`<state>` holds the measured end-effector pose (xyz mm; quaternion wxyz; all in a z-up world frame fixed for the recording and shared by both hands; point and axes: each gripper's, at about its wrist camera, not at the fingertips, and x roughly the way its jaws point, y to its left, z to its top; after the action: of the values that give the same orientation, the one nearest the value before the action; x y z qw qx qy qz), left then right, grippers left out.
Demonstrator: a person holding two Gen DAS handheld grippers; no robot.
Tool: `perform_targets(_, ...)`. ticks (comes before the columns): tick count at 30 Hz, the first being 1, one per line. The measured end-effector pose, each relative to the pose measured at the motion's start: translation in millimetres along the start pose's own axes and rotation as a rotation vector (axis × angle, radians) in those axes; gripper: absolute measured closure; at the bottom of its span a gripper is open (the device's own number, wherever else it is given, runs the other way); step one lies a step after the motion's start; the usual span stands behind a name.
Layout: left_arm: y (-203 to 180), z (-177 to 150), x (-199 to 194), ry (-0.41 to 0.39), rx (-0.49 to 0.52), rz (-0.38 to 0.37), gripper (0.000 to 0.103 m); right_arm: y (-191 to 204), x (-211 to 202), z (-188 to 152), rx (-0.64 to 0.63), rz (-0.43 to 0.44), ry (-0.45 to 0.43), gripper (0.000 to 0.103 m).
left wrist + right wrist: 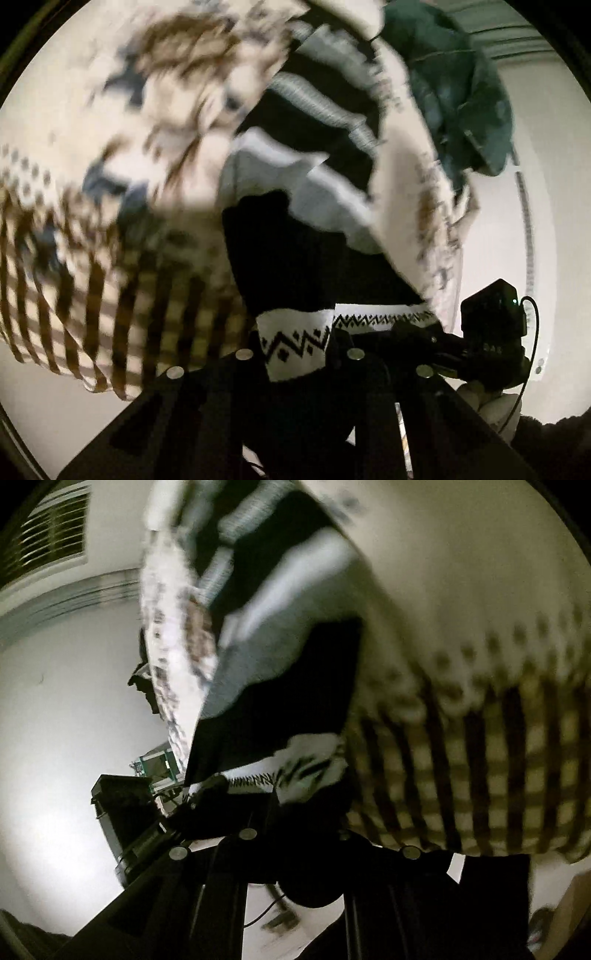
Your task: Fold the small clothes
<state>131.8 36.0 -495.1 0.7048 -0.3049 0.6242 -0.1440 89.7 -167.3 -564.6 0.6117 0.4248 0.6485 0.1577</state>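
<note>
Though blur smears the cream garment (110,155), both grippers (295,354) (295,805) pinch the black sweater's (295,251) zigzag hem.

No legible txt or nos. anywhere; too blurred.

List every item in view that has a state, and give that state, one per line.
Left gripper: shut on the black sweater's patterned hem.
Right gripper: shut on the same hem, close beside the left one.
Black sweater: lifted, hanging, hem pinched, white and grey stripes showing.
Cream patterned sweater: draped around the black one, motion-blurred.
Dark green garment: crumpled behind the sweaters.
</note>
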Motion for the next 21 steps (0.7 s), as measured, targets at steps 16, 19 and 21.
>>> perform_targets(16, -82.8, 283.5, 5.5, -0.263, 0.085, -0.153, 0.089, 165.5, -112.4, 272.0, -0.232, -0.002, -0.307, 0.094)
perform_targets(19, -78.4, 353.1, 36.8, -0.243, 0.054, -0.141, 0.088, 174.0, -95.2, 349.4, -0.223, -0.019, -0.327, 0.094)
perform_targets(21, -67.3, 407.2, 60.2, -0.203, -0.027, -0.122, 0.084, 177.1, -79.4, 396.4, -0.224, -0.052, -0.323, 0.090)
